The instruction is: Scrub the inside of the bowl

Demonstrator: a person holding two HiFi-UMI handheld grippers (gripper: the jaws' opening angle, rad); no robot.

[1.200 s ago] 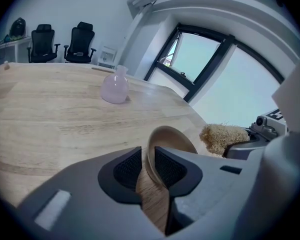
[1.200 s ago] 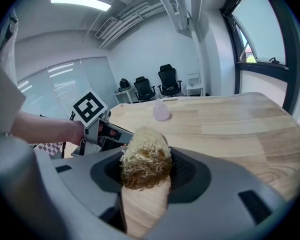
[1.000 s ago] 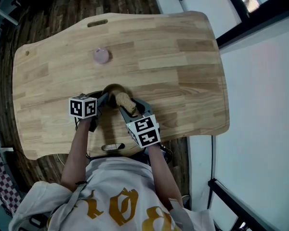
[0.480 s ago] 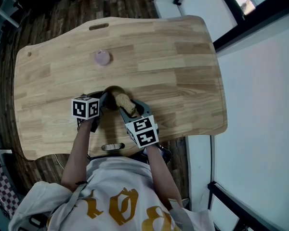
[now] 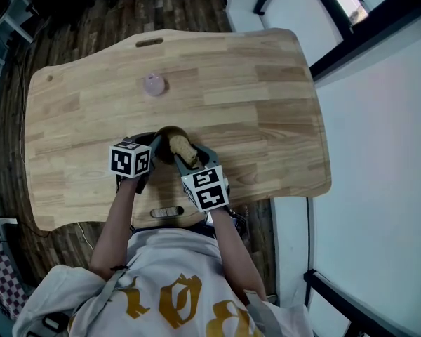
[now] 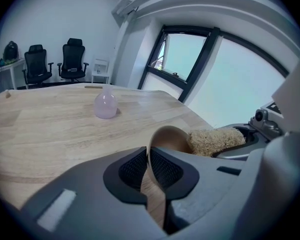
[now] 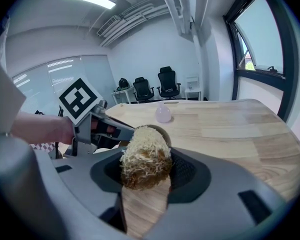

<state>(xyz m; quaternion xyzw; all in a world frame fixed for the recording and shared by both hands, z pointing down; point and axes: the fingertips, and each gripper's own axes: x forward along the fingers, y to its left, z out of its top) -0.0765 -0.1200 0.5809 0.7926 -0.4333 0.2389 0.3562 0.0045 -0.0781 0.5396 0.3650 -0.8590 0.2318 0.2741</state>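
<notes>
Wooden and brown, the bowl (image 5: 161, 137) sits tipped by the near edge of the bench (image 5: 266, 97), its rim clenched between the jaws of the left tongs (image 6: 149, 168). The right tongs (image 7: 146, 174) are grasping a straw-coloured fibrous scrubber (image 7: 144, 154), whose far end meets the bowl from the right. Farther off on the bench, well apart, stands a small pale pink bottle (image 5: 154, 84).

By the near edge of the table (image 5: 281, 118), the left claw (image 5: 153, 148), bowl (image 5: 165, 133) and right claw (image 5: 185, 159) with its scrub pad (image 5: 180, 147) crowd together, a pink bottle (image 5: 154, 84) stands nearer the far edge, and bare wood lies open toward the right edge.
</notes>
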